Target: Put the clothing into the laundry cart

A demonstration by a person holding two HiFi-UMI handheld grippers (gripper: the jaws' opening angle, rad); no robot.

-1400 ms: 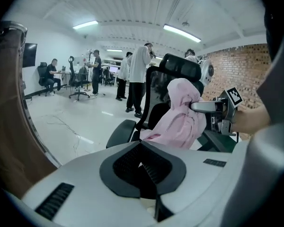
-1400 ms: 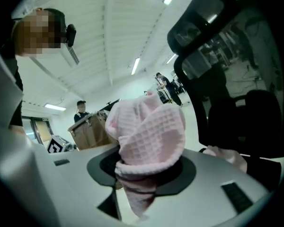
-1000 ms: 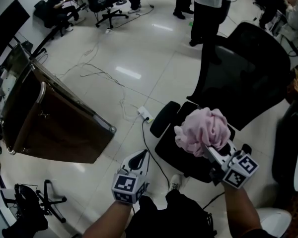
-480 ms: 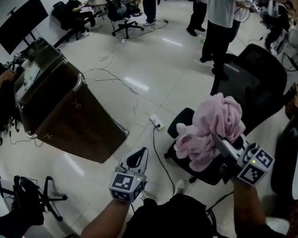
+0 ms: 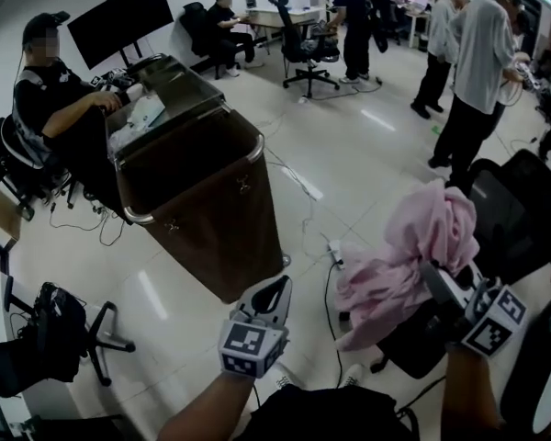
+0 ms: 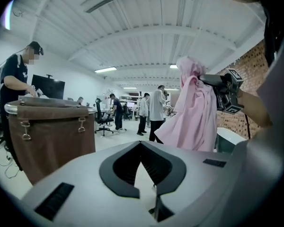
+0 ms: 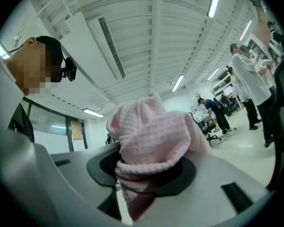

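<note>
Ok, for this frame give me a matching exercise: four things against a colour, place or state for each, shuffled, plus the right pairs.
1. pink garment
2. laundry cart
3. left gripper
4. office chair

A. brown, on the floor at the left
B. black, at the right of the head view
C. shut, nothing between the jaws
D. clamped and lifted by the right gripper

Pairs: 1-D, 2-A, 3-C, 4-B

No readable text, no labels, brands, numbers or signs legible anywhere
</note>
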